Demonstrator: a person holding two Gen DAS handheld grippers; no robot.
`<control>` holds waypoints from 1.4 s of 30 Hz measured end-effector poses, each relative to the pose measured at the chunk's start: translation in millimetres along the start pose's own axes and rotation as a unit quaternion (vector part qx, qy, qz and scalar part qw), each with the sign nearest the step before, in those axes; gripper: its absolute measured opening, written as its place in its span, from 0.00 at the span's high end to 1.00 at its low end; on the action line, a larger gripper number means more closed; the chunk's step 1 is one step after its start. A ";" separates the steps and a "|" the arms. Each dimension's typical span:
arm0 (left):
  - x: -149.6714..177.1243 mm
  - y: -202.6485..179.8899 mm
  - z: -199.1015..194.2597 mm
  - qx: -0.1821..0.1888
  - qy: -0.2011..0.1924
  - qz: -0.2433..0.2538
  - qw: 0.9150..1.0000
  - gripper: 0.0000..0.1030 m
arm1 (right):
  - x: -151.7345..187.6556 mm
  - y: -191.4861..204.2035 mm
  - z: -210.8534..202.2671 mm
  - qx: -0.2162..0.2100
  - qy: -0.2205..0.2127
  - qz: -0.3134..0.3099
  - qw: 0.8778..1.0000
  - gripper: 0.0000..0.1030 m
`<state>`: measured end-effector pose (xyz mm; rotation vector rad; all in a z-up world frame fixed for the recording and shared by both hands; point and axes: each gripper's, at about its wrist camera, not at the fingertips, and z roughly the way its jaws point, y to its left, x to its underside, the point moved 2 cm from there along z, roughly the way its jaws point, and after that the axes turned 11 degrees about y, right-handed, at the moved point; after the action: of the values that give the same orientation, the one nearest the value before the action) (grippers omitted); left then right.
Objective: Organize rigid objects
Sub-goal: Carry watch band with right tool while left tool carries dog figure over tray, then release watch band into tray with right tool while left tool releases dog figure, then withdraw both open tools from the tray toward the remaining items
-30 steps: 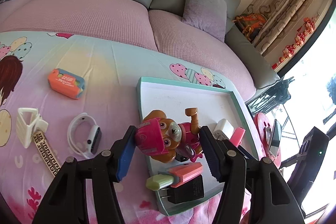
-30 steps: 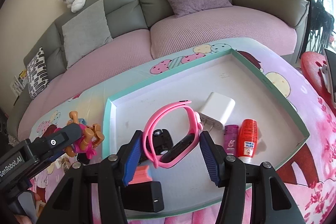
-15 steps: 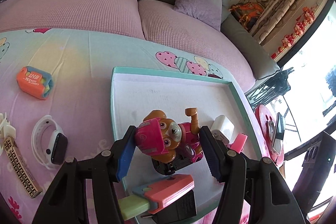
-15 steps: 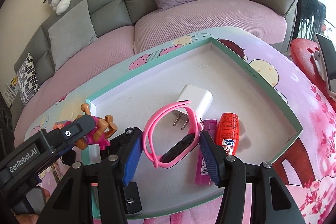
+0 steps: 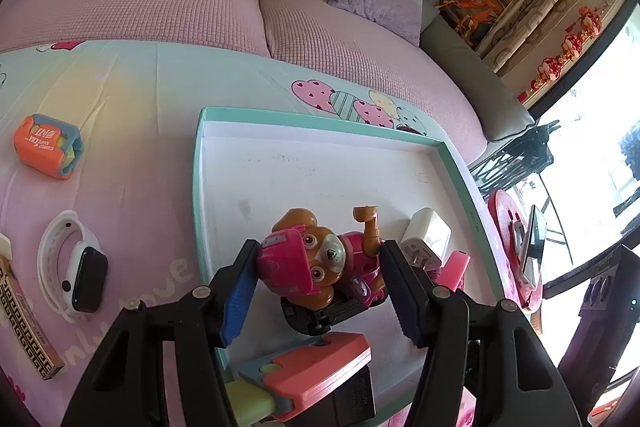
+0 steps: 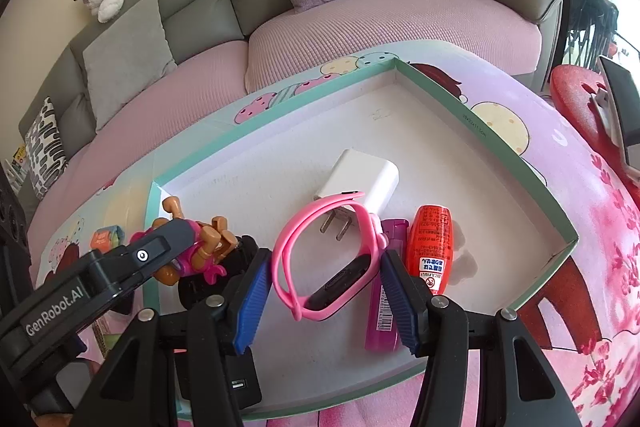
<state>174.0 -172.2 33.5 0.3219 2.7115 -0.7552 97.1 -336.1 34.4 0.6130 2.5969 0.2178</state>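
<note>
Sofa behind, teal tray (image 6: 472,125), left gripper (image 5: 318,277) clamping toy pup (image 5: 316,265), right gripper (image 6: 326,281) clamping pink watch (image 6: 328,251), plug half hidden.

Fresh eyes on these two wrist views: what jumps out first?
The left gripper clamps a pink puppy toy above the teal-rimmed tray. The right gripper holds a pink smartwatch over the same tray, above a white charger and red bottle.

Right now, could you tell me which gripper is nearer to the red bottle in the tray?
Right. The right gripper, holding the pink watch, is just beside the red bottle; the left gripper holds the toy dog farther off.
</note>
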 end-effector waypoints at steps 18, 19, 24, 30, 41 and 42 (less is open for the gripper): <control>-1.0 8.2 -19.3 -0.062 -0.019 0.000 0.998 0.19 | -1.2 5.6 2.6 0.001 0.002 -0.011 1.000 0.26; -0.9 10.7 -21.4 -0.069 -0.021 -0.002 0.997 0.16 | -1.3 6.4 2.4 0.000 0.000 -0.012 1.000 0.25; -0.5 25.6 -33.1 -0.099 -0.035 -0.019 0.994 0.07 | -0.6 13.0 2.4 0.002 -0.003 -0.026 1.000 0.11; 0.1 41.4 -46.7 -0.135 -0.061 -0.042 0.988 0.07 | -0.9 16.6 0.3 0.003 -0.014 -0.036 0.999 0.00; 6.7 68.6 -73.7 -0.196 -0.113 -0.079 0.971 0.06 | -0.7 25.0 -3.6 0.002 -0.028 -0.050 0.998 0.00; 7.6 69.9 -76.5 -0.196 -0.117 -0.080 0.970 0.06 | -0.6 26.4 -4.1 0.001 -0.029 -0.051 0.998 0.00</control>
<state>169.7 -71.9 60.6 -0.0751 2.5996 -0.2595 105.7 -313.1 45.0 0.4778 2.5643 0.1620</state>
